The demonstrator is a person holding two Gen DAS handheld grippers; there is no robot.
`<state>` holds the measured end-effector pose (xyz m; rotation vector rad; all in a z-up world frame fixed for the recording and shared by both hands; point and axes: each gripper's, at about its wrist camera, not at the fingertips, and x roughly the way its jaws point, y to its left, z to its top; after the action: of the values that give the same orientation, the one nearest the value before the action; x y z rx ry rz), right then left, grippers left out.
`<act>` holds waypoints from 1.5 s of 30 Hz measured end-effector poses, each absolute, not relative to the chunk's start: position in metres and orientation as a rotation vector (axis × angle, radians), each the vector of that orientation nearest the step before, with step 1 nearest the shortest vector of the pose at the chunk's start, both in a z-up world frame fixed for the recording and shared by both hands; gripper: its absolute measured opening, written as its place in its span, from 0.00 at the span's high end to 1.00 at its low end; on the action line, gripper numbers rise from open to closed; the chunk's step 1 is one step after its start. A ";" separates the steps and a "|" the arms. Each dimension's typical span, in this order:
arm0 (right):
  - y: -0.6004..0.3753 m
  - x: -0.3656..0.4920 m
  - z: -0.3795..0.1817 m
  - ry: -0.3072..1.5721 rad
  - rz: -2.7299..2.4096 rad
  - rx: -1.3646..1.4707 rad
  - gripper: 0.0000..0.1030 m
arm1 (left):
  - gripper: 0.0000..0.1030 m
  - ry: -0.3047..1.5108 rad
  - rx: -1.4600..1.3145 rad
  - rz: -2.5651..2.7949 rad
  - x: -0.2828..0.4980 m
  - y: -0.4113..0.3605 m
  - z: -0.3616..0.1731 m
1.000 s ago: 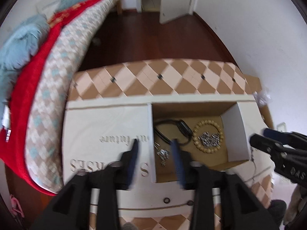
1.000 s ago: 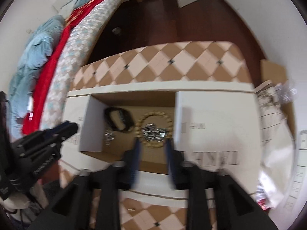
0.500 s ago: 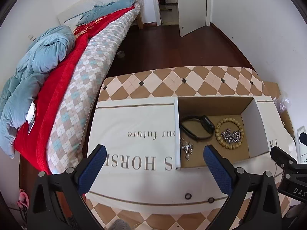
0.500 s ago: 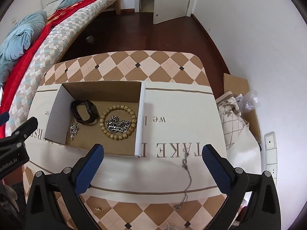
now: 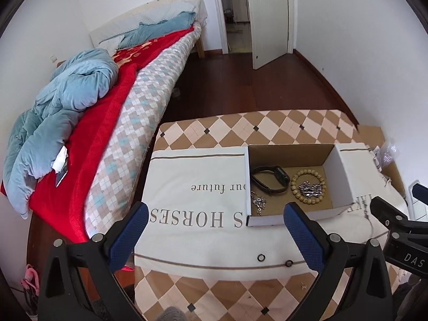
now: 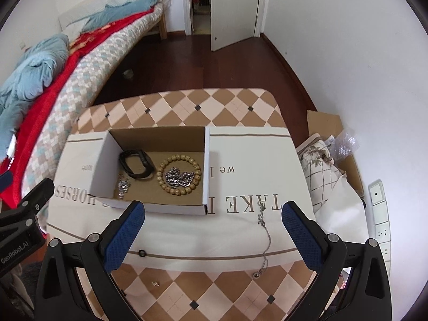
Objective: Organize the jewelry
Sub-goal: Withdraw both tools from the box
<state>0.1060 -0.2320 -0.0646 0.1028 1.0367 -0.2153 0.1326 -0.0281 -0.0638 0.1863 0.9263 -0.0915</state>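
Both grippers, left and right, are held spread and empty before the box. A chain lies right of the box; being thin, it could be missed or snagged

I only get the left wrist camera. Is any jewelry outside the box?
Observer: Yes. A silver chain lies on the white cloth, just past the near right corner of the box.
Operator: Where does the chain end?
Observer: Its ball end lies off the cloth, on the checkered table cover.
Operator: Is the other gripper holding something?
Observer: No. The right gripper is open and empty, above the table's near edge.
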 end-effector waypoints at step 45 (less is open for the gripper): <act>-0.207 0.021 -0.136 1.097 -0.029 0.297 0.48 | 0.00 0.997 0.338 0.151 0.066 0.021 -0.131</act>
<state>0.0214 -0.2067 -0.1362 0.2966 1.0975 -0.0294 0.0661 0.0212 -0.1312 0.3379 0.9973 0.1513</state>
